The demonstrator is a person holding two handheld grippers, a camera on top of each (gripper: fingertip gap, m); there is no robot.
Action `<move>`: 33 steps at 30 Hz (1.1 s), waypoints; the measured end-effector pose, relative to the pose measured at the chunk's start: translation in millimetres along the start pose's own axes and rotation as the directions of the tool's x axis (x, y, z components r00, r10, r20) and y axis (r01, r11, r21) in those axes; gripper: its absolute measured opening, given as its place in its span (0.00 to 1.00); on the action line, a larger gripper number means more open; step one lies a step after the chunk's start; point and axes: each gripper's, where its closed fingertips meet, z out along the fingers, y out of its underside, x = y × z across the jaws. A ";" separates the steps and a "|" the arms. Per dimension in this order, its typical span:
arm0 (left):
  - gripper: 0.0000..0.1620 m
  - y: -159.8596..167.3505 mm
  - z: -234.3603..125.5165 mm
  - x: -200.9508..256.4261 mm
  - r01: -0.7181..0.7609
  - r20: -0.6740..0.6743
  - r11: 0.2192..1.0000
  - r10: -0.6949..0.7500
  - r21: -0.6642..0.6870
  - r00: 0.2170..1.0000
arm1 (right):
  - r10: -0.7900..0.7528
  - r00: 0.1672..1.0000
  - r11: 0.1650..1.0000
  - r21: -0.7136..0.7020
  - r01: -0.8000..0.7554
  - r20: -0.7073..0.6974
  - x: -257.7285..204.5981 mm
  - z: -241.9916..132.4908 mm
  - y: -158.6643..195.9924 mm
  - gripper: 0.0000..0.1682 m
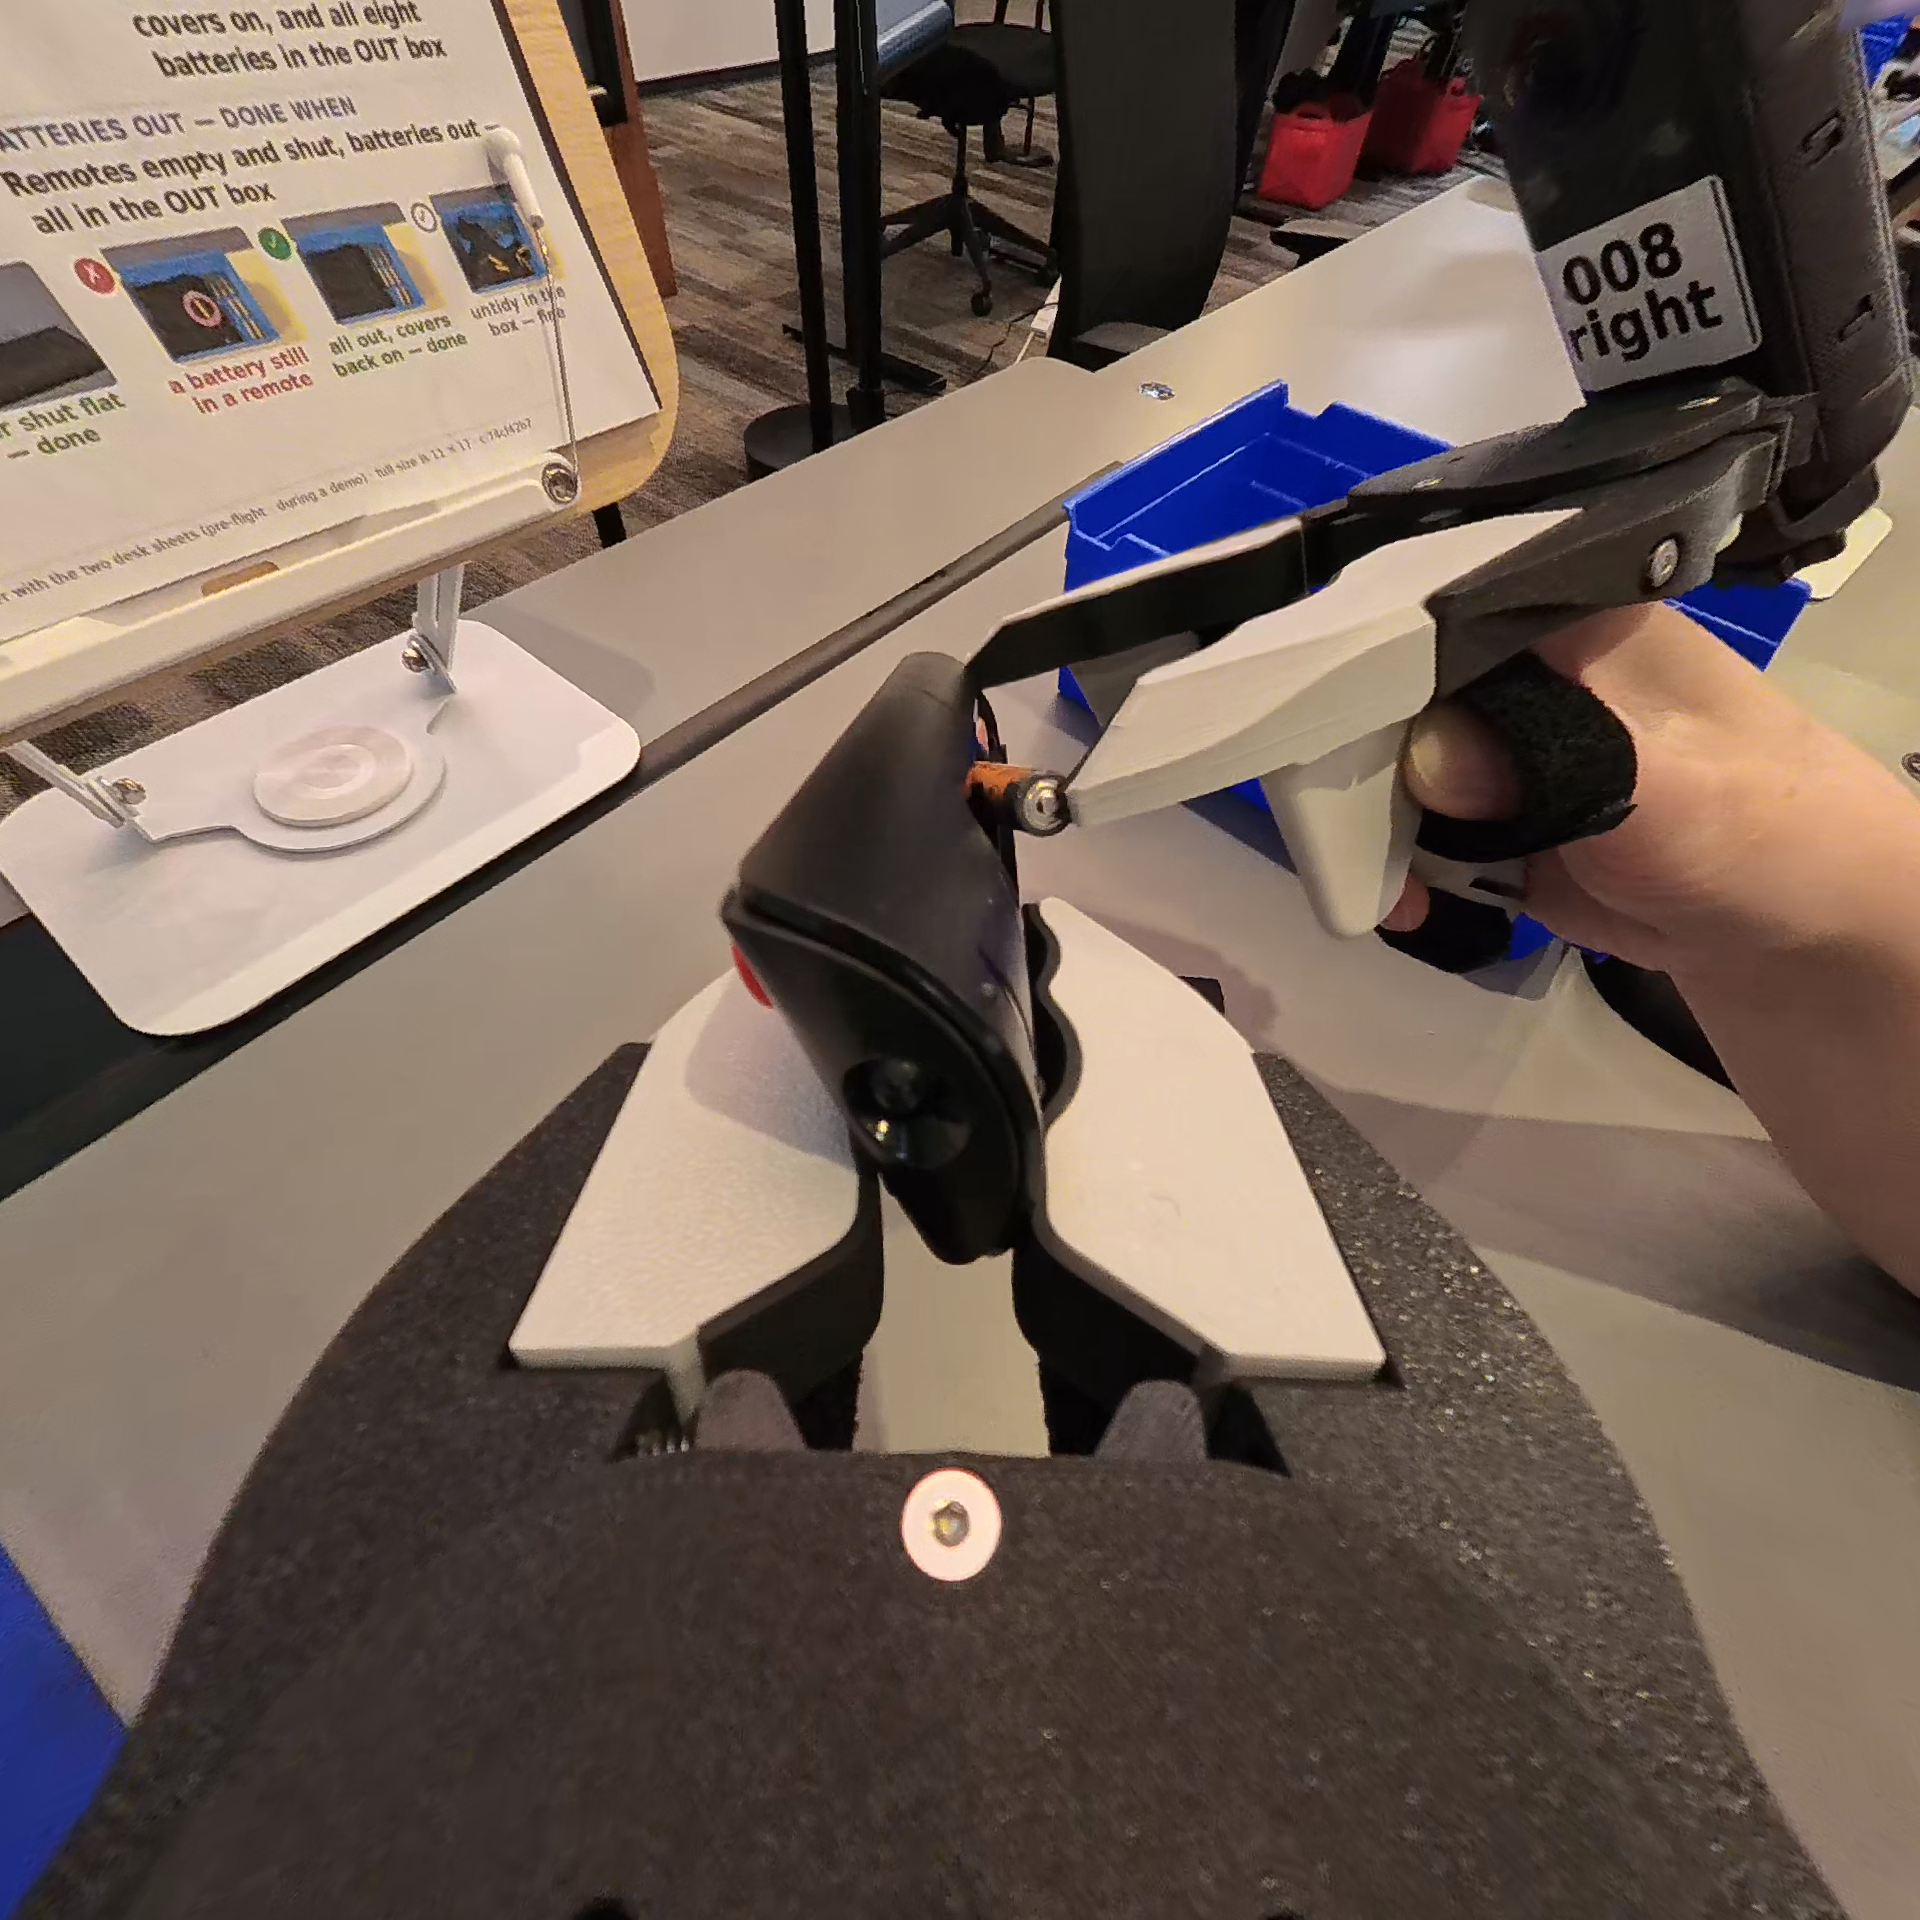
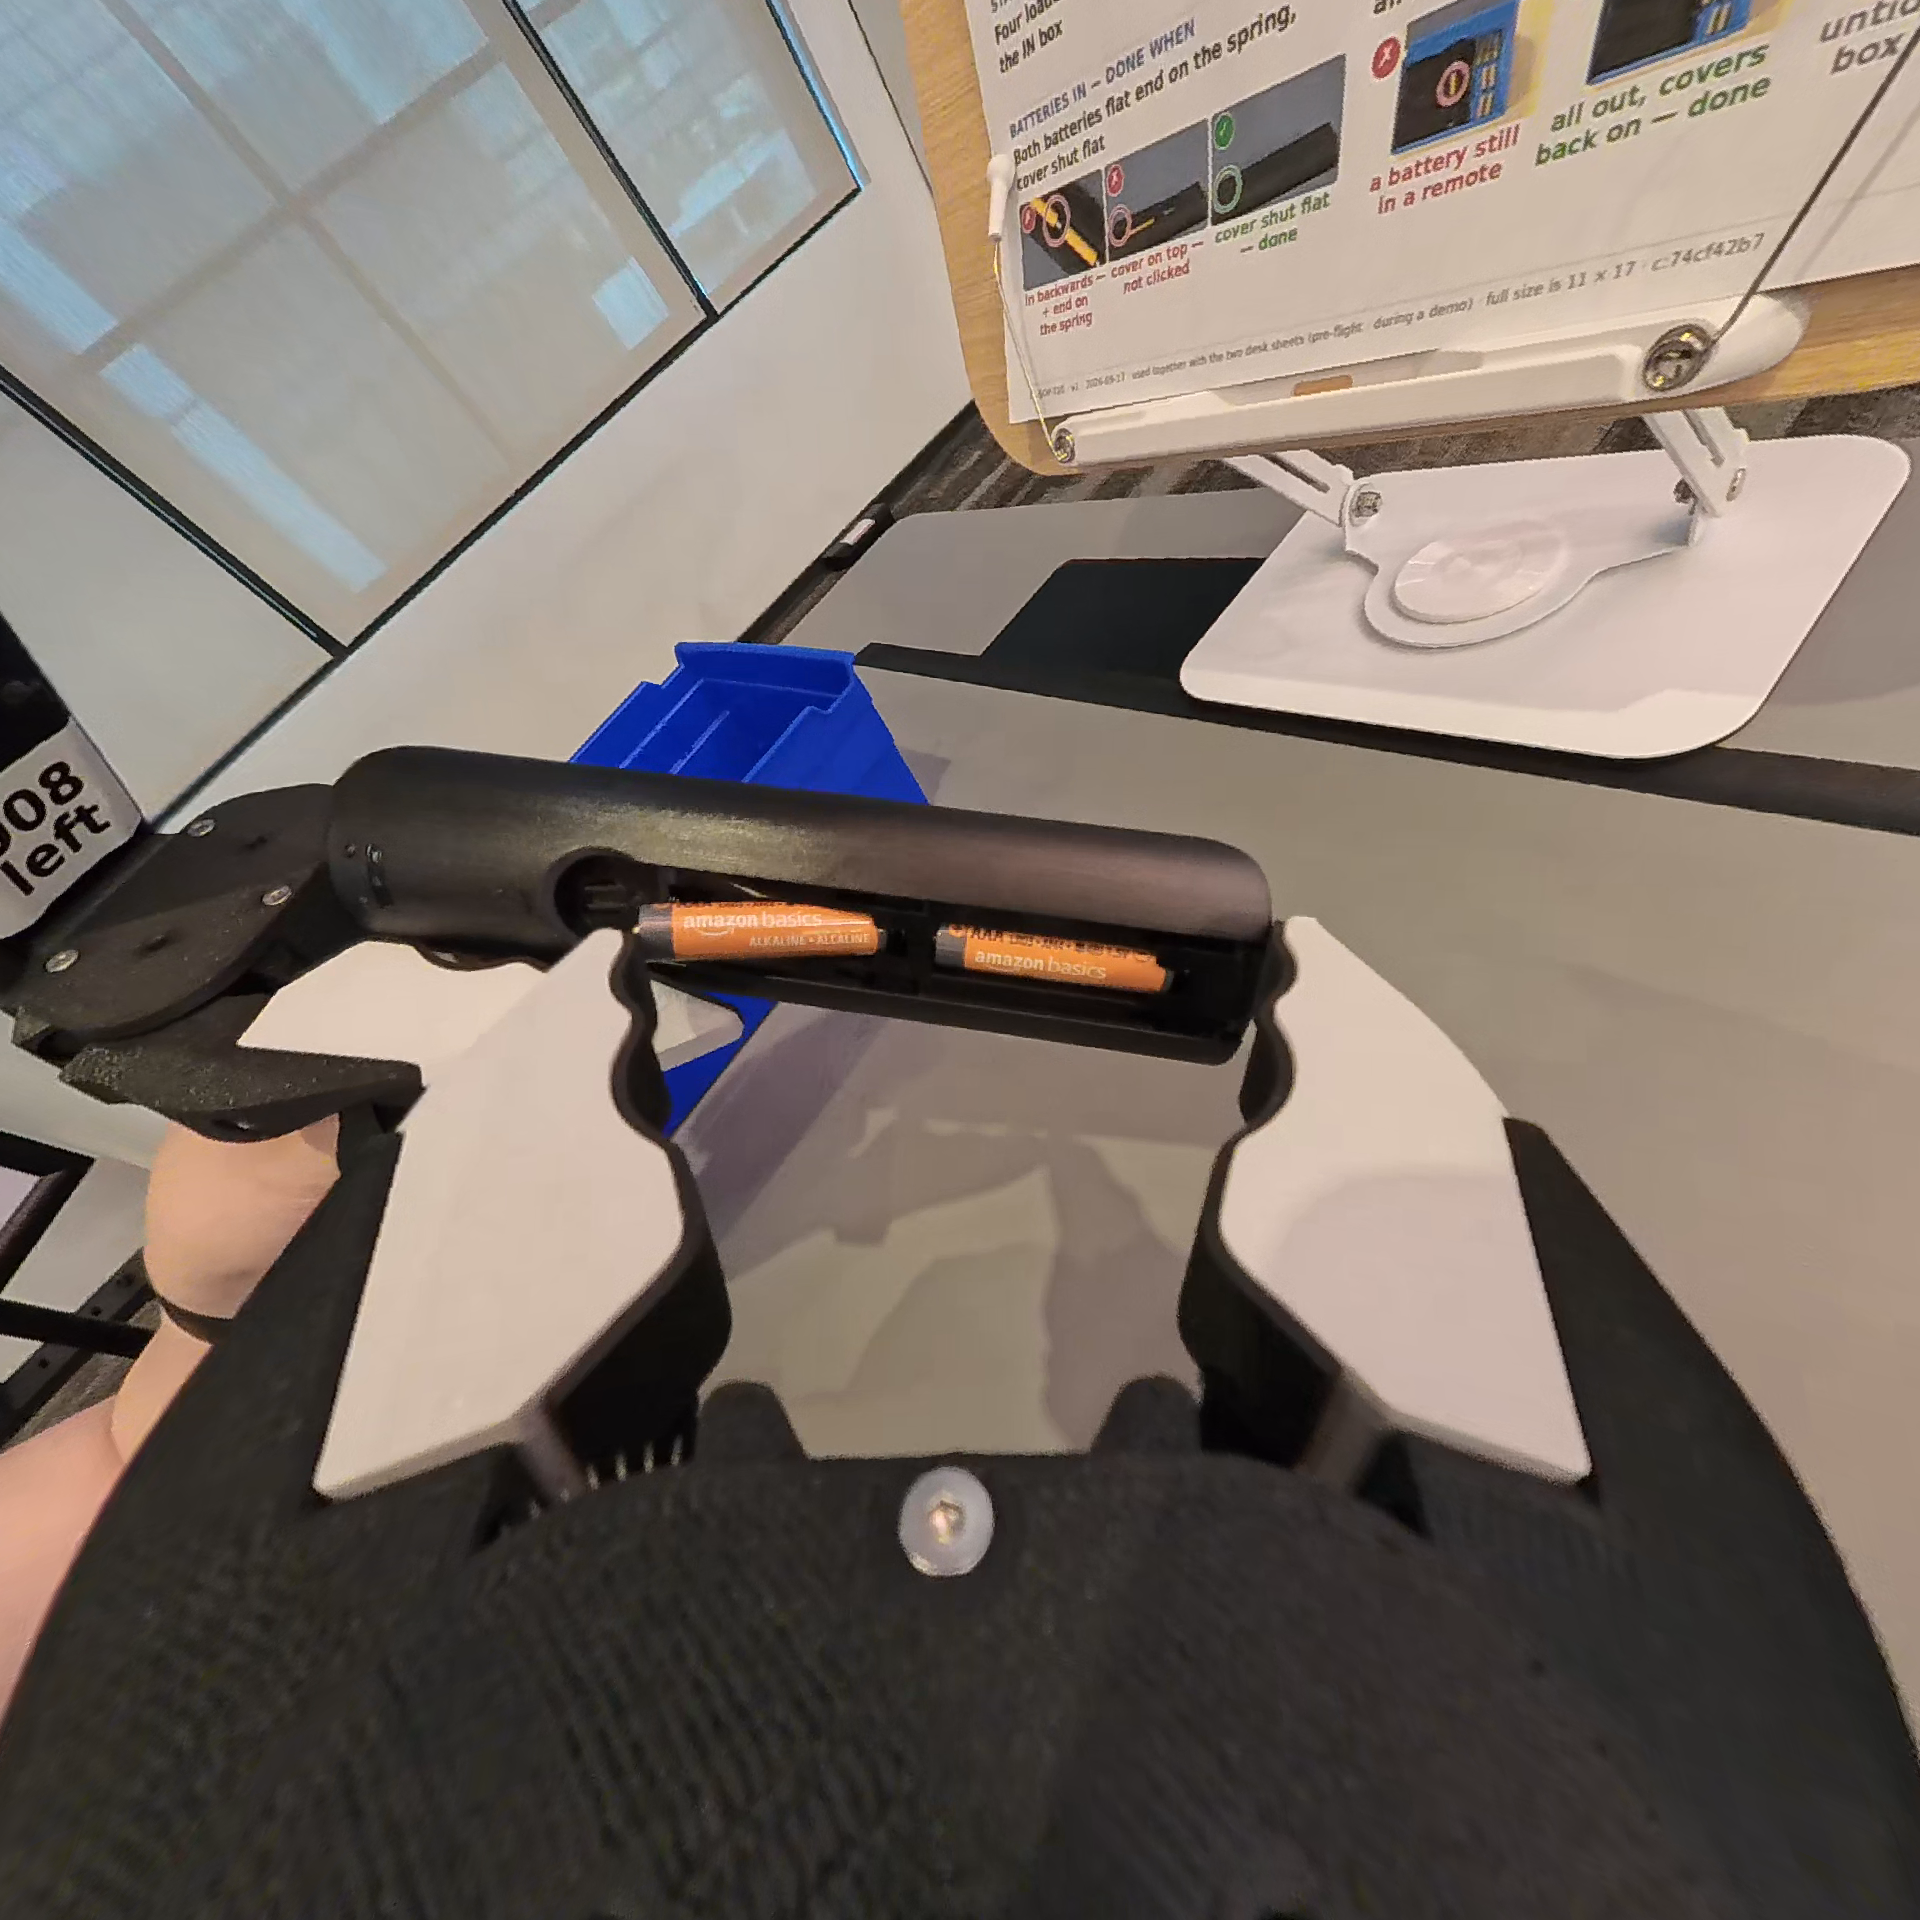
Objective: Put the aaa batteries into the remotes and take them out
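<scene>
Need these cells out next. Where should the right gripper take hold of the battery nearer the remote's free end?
Grip the battery across its orange middle, coming straight into the open compartment face. Its ends sit against the contacts; only the long side is exposed. The left gripper steadies the remote.

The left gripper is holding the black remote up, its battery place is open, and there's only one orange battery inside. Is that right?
Almost. The left gripper does hold the remote with its compartment open, but the right wrist view shows two orange batteries inside, end to end, not one.
</scene>
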 end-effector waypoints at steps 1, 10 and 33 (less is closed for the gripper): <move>0.15 0.3 0.0 -0.2 0.000 0.000 1.000 0.000 -0.002 1.000 | 0.004 1.000 1.000 -0.001 -0.004 0.002 0.2 0.0 0.2 0.66; 0.15 -3.0 -3.8 -4.1 0.020 -0.007 1.000 -0.020 0.015 1.000 | 0.044 0.998 0.999 0.011 -0.045 0.047 -3.2 -1.3 -1.9 0.65; 0.15 39.5 40.1 0.9 0.319 -0.129 0.947 -0.320 -0.028 0.939 | 0.093 0.974 0.968 -0.210 -0.137 -0.206 45.5 5.0 40.8 0.67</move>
